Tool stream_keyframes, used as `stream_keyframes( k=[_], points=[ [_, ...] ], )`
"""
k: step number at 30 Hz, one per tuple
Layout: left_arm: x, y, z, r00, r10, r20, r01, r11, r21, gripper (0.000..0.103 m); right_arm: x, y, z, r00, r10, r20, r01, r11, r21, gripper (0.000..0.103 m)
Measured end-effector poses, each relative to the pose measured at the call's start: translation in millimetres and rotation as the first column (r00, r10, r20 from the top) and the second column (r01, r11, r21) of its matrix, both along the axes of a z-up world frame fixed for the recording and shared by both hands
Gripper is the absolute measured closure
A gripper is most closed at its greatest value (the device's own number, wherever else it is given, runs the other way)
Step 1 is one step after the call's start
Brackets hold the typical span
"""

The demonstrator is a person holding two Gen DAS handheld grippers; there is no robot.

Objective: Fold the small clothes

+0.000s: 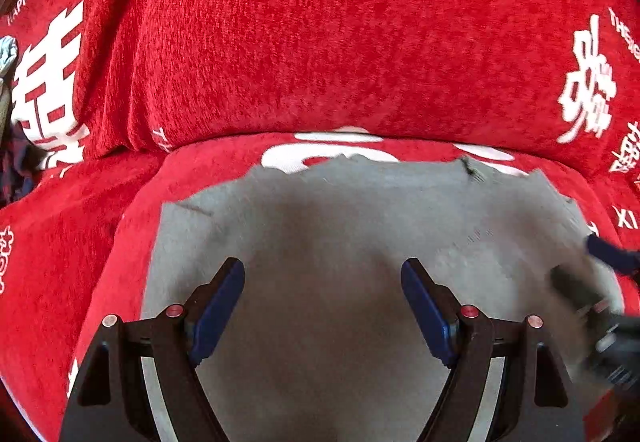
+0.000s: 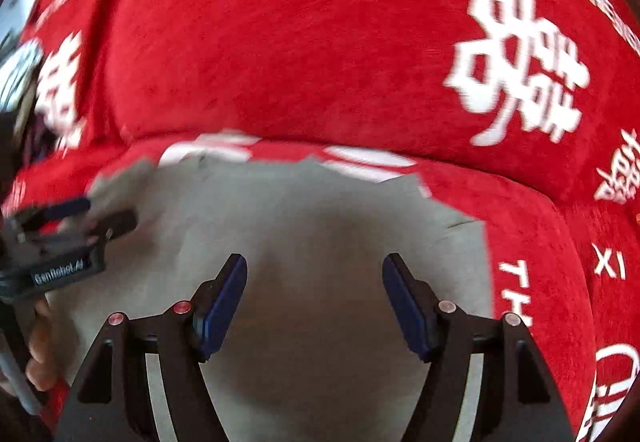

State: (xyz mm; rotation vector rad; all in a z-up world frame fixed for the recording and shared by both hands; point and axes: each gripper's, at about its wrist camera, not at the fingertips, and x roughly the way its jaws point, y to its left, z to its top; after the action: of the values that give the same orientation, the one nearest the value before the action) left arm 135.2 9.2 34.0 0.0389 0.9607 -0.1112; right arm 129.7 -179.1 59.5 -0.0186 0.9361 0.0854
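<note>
A grey garment (image 1: 320, 210) lies spread flat on the red sofa seat, its far edge ragged near the backrest; it also fills the middle of the right wrist view (image 2: 312, 210). My left gripper (image 1: 322, 266) hangs open over the garment, nothing between its blue pads. My right gripper (image 2: 314, 260) is open too, above the same cloth, with an empty gap. Each gripper shows blurred in the other's view: the right gripper (image 1: 588, 266) at the garment's right edge, the left gripper (image 2: 96, 216) at its left edge.
A red plush cover with white characters drapes the sofa seat (image 1: 80, 242) and backrest (image 1: 320, 42). Dark checked cloth (image 1: 12, 166) and a pale cloth (image 1: 6, 54) lie at the far left. A hand (image 2: 38, 354) holds the left gripper's handle.
</note>
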Motion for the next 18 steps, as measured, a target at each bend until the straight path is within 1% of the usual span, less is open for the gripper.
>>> stream_keyframes(
  k=[3,6,8,11,13,16,18],
  points=[
    [-9,-2,-5,1.0,-0.003,-0.017,0.003,1.0,-0.004,0.022,-7,13,-12,0.999,0.023,-0.032,-0.023,1.0,-0.007,0.029],
    [-12,2,-19,0.999,0.014,-0.045,-0.012,0.999,0.041,0.021,-9,11,-25,0.998,0.014,-0.053,-0.015,1.0,-0.016,0.03],
    [-13,13,-21,0.999,0.016,-0.04,-0.016,1.0,0.014,0.021,-13,-4,-24,0.999,-0.009,-0.046,0.009,1.0,-0.009,0.03],
    [-17,29,-15,0.998,0.049,-0.044,-0.049,0.999,0.0,0.021,-20,-35,-22,0.995,-0.083,-0.05,0.084,0.997,0.003,0.03],
    [-24,37,-8,0.995,0.092,-0.041,-0.093,0.996,-0.009,0.021,-29,-53,-19,0.99,-0.126,-0.058,0.127,0.992,0.013,0.03],
    [-41,35,-1,0.994,0.103,-0.037,-0.105,0.992,-0.073,0.021,-44,-58,-8,0.986,-0.162,-0.04,0.164,0.986,0.03,0.029],
    [-54,23,0,0.996,0.079,-0.031,-0.081,0.994,-0.076,0.021,-61,-47,2,0.991,-0.13,-0.003,0.13,0.99,0.053,0.029]
  ],
)
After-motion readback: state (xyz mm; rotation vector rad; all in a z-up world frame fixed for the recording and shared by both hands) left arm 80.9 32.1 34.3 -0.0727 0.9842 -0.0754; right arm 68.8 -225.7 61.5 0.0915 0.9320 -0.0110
